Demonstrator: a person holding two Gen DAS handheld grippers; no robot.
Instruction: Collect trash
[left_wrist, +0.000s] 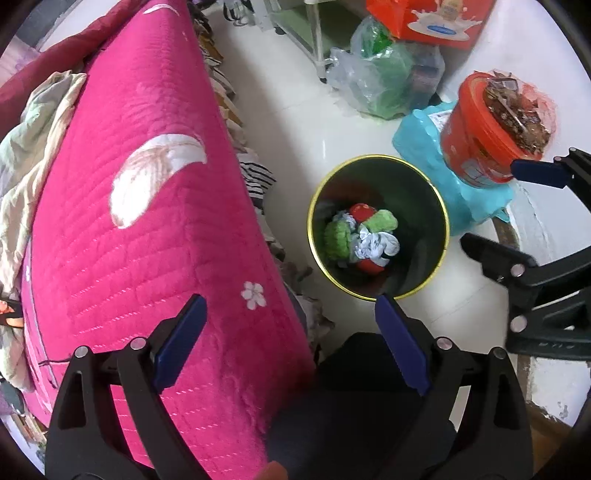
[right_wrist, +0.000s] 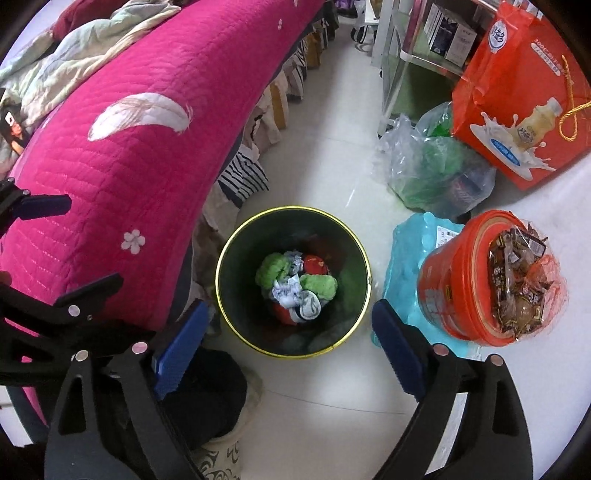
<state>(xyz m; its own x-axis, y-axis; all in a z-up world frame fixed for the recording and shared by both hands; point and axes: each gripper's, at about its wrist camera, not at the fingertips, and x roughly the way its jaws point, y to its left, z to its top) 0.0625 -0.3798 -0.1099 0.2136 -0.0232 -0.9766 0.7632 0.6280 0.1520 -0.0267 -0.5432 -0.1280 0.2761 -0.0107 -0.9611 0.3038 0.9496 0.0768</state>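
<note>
**Bin on the floor beside the bed, both grippers empty above it**

The round bin (right_wrist: 293, 282), dark inside with a yellow rim, stood on the pale tiled floor (right_wrist: 332, 387) just beside the bed. At its bottom lay the collected trash (right_wrist: 297, 288): two fuzzy green pieces, something red, and crumpled white-and-grey material in the middle, all heaped together and filling only the lowest part.

The right gripper (right_wrist: 288, 350) pointed down almost straight over the bin, its blue-padded fingers (right_wrist: 397, 354) spread wide with nothing between them. The left gripper (left_wrist: 291, 343) hung over the edge of the bed, its fingers (left_wrist: 181, 341) likewise released and empty; its right finger overlapped the near rim of the bin in the left wrist view.

Just right of the bin sat an orange tub (right_wrist: 469, 280), uncovered and piled above its rim with brown snack wrappers held in a thin reddish bag. It rested on a crumpled light blue plastic bag (right_wrist: 402, 258). Beyond these lay a clear plastic bag (right_wrist: 428, 173) holding green items and a dark bottle, and behind it stood an orange gift bag (right_wrist: 517, 99) printed with a drink bottle.

The bed carried a quilted pink bedspread (right_wrist: 140, 155) with white feather and flower prints, and a rumpled pale blanket (right_wrist: 77, 62) farther back.
</note>
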